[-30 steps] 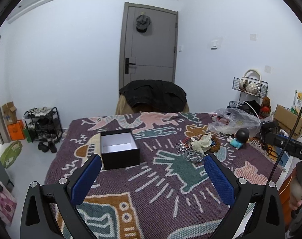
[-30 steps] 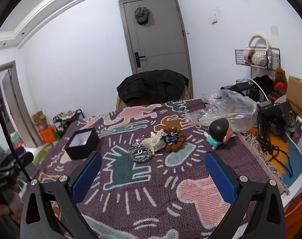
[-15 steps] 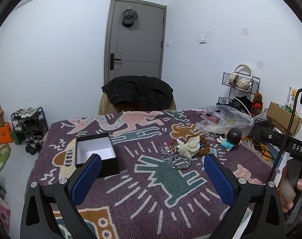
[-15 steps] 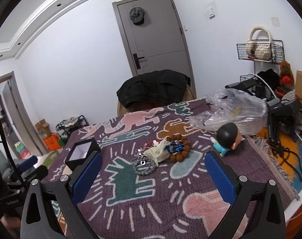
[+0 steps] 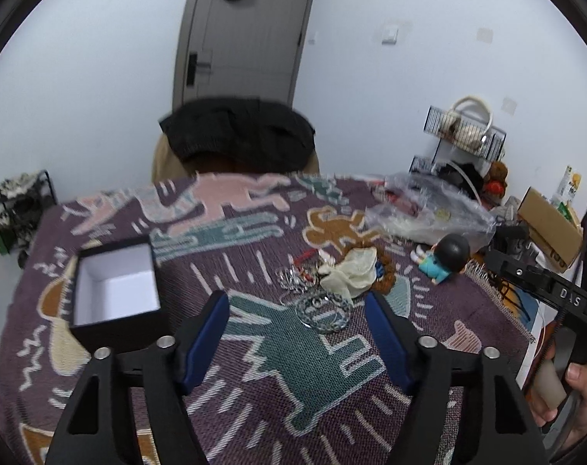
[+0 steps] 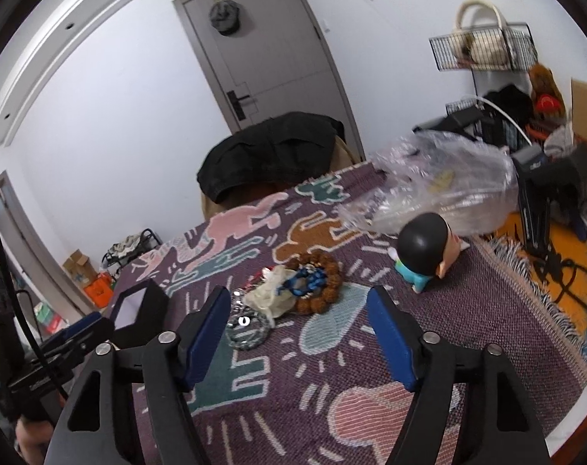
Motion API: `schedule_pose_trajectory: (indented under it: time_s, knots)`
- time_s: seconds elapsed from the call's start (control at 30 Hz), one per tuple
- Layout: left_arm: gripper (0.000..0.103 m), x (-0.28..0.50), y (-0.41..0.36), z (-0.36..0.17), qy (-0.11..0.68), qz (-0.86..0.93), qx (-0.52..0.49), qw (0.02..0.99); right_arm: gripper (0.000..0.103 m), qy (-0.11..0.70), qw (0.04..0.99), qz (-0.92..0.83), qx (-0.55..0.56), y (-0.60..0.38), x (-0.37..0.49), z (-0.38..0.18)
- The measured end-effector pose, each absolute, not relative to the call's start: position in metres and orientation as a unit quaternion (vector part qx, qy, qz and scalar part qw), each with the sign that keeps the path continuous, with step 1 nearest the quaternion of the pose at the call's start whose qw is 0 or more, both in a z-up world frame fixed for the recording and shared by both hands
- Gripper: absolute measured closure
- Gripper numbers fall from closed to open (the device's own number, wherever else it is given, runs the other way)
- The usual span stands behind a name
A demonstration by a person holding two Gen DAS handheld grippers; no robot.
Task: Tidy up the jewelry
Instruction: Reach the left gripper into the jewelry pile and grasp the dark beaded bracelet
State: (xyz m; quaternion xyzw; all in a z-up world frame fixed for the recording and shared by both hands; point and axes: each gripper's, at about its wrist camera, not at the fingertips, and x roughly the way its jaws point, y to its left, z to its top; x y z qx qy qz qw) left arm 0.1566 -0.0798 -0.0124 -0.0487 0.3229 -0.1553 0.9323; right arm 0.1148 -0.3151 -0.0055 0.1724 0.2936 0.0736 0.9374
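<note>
On the patterned blanket (image 5: 254, 348) that covers the table, a small heap of jewelry sits near the middle: a coiled silver chain (image 5: 324, 313) nearest the camera, a tangle of thin metal pieces (image 5: 293, 277) just behind it, a cream cloth pouch (image 5: 351, 274) lying over the heap, and a brown wooden bead bracelet (image 6: 320, 283) ringed around some blue beads (image 6: 307, 282). To the left, well apart from the heap, stands an open black box (image 5: 117, 296) with a white lining, nothing visible inside it. To the right of the heap lies a cartoon figurine (image 5: 444, 259) with a black head and teal shirt, and beyond it, at the far right, a crumpled clear plastic bag (image 5: 429, 213).

Both tools hover above the blanket with their 2 blue-padded fingers spread wide and nothing between them. The left gripper (image 5: 297, 339) frames the silver chain between its tips, not touching it. The right gripper (image 6: 299, 335) points at the same heap from the right side, the chain (image 6: 248, 329) just beside its left finger (image 6: 206, 335).

A dark jacket (image 5: 237, 131) hangs over a chair at the far edge of the table, in front of a gray door (image 5: 247, 27).
</note>
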Motion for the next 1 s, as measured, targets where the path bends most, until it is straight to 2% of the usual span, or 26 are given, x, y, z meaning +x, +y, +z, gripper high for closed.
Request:
schedule_pose_trajectory:
  time_s: [0.2, 0.33, 0.73, 0.83, 0.87, 0.97, 1.0]
  knots:
    - [0.057, 0.195, -0.095, -0.039, 0.38, -0.171, -0.054, 0.907, 0.049, 0.311, 0.927, 0.068, 0.197, -0.334, 0.125, -0.025]
    - [0.064, 0.217, -0.105, -0.055, 0.417, -0.17, -0.05, 0.891, 0.058, 0.319, 0.923, 0.064, 0.206, -0.343, 0.13, -0.034]
    - [0.066, 0.264, -0.128, -0.104, 0.504, -0.148, -0.037, 0.85, 0.059, 0.344, 0.905, 0.055, 0.244, -0.36, 0.147, -0.06]
    - [0.074, 0.266, -0.132, -0.106, 0.504, -0.144, -0.026, 0.851, 0.059, 0.348, 0.901, 0.068, 0.249, -0.355, 0.153, -0.062]
    - [0.085, 0.266, -0.134, -0.106, 0.505, -0.144, -0.02, 0.851, 0.059, 0.35, 0.899, 0.075, 0.252, -0.352, 0.156, -0.061]
    - [0.094, 0.268, -0.133, -0.102, 0.5, -0.146, -0.019, 0.853, 0.059, 0.352, 0.897, 0.091, 0.25, -0.339, 0.164, -0.058]
    - [0.094, 0.268, -0.133, -0.101, 0.498, -0.147, -0.018, 0.855, 0.059, 0.353, 0.897, 0.097, 0.248, -0.336, 0.166, -0.057]
